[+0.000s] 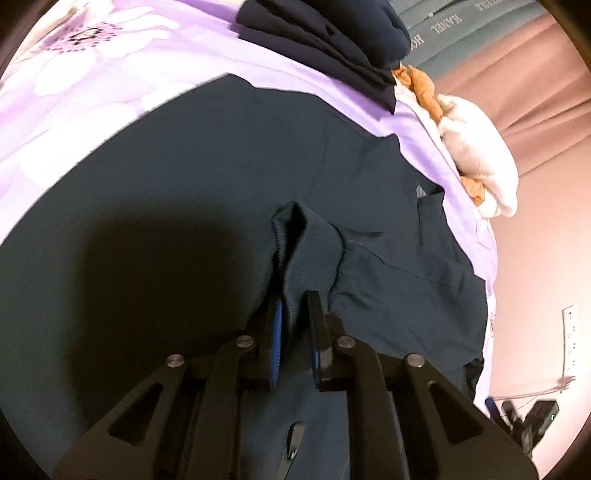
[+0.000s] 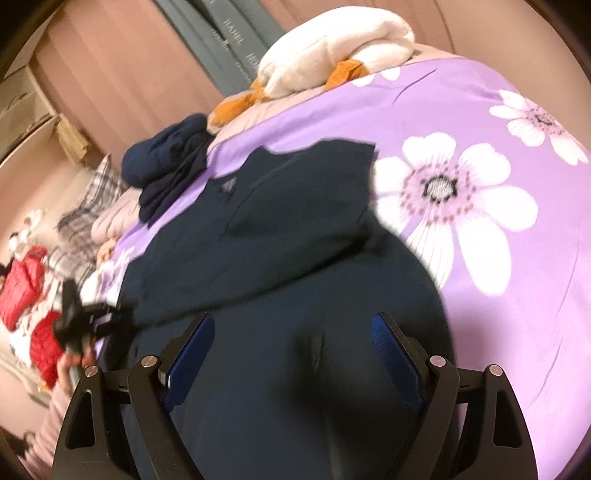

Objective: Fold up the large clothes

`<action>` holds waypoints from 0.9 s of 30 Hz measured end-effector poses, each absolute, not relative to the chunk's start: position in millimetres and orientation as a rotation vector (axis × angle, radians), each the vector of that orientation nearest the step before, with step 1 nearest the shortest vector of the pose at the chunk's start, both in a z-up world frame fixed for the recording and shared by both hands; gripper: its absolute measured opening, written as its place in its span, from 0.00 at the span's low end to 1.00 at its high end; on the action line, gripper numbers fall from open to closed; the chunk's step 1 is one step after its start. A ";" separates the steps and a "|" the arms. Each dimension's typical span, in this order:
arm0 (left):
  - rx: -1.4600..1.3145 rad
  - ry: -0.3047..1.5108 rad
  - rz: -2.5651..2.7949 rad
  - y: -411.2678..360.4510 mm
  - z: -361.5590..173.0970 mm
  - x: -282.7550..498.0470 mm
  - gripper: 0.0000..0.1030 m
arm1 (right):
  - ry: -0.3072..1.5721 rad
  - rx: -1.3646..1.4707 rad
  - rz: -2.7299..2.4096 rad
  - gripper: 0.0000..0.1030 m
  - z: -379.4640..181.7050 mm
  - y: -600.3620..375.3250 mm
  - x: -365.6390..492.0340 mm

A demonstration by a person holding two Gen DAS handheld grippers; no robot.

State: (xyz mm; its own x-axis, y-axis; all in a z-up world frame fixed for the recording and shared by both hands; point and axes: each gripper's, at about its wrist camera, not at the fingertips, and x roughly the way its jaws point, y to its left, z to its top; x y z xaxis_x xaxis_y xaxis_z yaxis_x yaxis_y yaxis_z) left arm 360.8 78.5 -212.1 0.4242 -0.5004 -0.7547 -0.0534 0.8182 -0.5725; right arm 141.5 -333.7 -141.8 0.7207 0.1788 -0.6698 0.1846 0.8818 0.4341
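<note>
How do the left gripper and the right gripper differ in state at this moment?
The left gripper has its jaws nearly together, pinching a ribbed cuff of the dark teal garment; the right gripper has its jaws wide apart with nothing pinched. The left lifts a fold of fabric; the right hangs over flat cloth. Both have black frames with blue pads and point down at the same garment.

We read pale capitals running along the grey-green curtain (image 1: 448, 27): "HANEL" and the start of another word, "HO". On the same curtain (image 2: 236, 37) "HANEL" shows again; other lettering is too blurred.
</note>
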 end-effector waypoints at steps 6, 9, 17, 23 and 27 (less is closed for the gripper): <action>-0.459 1.060 -0.275 76.4 -182.1 349.3 0.10 | 0.712 0.594 -0.017 0.84 -131.2 -379.8 180.6; -0.455 1.012 -0.361 58.6 -163.0 349.8 0.11 | 0.694 0.632 -0.038 0.84 -139.1 -400.6 213.0; -0.371 1.072 -0.477 -19.6 -181.3 377.9 0.11 | 0.720 0.887 0.031 0.84 -192.8 -432.0 289.8; -0.341 1.161 -0.432 -18.4 -217.7 382.4 0.11 | 0.811 0.756 0.049 0.08 -195.3 -422.0 304.3; -0.319 1.162 -0.455 -25.2 -219.5 385.0 0.11 | 0.785 0.703 -0.028 0.05 -183.7 -440.2 292.6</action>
